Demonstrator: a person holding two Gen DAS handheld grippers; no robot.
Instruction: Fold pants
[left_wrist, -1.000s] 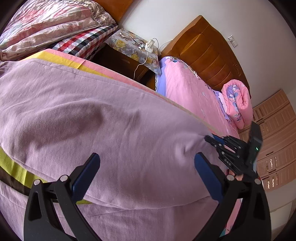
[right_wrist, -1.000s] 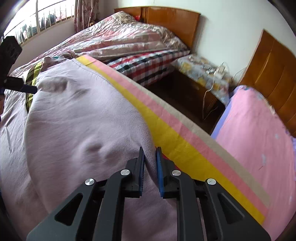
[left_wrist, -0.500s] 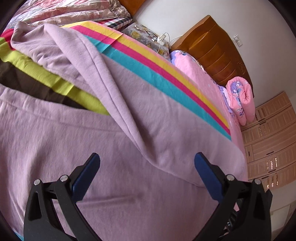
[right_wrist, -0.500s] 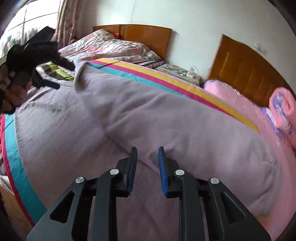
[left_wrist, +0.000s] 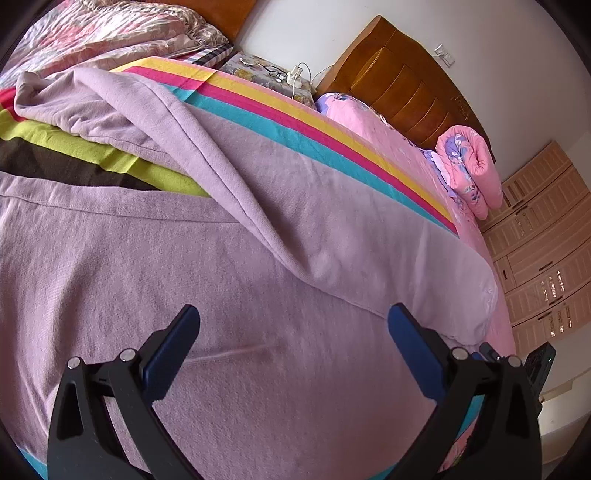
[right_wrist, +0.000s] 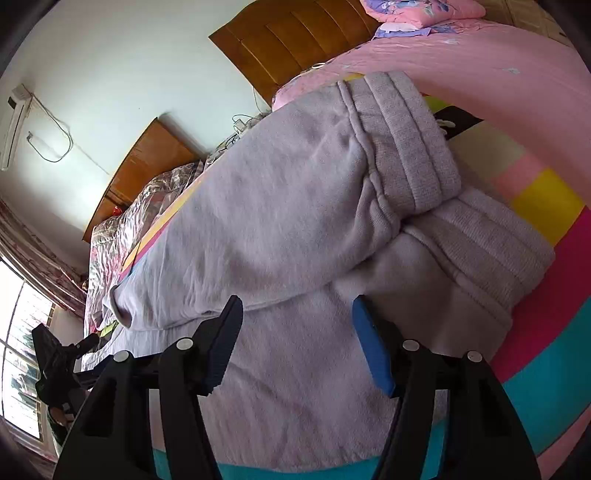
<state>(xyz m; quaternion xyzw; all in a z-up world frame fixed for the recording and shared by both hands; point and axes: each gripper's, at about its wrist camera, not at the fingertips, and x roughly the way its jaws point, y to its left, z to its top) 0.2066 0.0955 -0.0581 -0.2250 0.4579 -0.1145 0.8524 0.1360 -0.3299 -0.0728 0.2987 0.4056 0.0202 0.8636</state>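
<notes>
Right wrist view shows the right tongs (right_wrist: 295, 332) with their jaws parted over the lilac pants (right_wrist: 295, 206), nothing pinched between the pads; they have just been opening, having been clenched on an edge of the cloth a second ago, so the fabric they carried is let go. The view has also rolled over sharply since then. What that leaves is one pant leg lying lengthwise on top of the other, the two ribbed cuffs (right_wrist: 410, 147) stacked near each other at the far end, though not squarely matched. From where I stand I'd say the first fold, leg over leg, is laid down, and the shortening folds are yet to come. Left wrist view has the left tongs (left_wrist: 293, 343) spread wide and empty above the broad seat of the pants, a long ridge of folded cloth running away from them; half a second ago they looked the same, so that hand has been idle in its grip. The pants lie on a striped blanket (left_wrist: 332, 140) on the near bed. Counting: one pair of pants, two tongs, two beds each with a wooden headboard (left_wrist: 402, 88), one rolled pink quilt (left_wrist: 469, 162) on the far bed, one nightstand (left_wrist: 258, 70) between them.
</notes>
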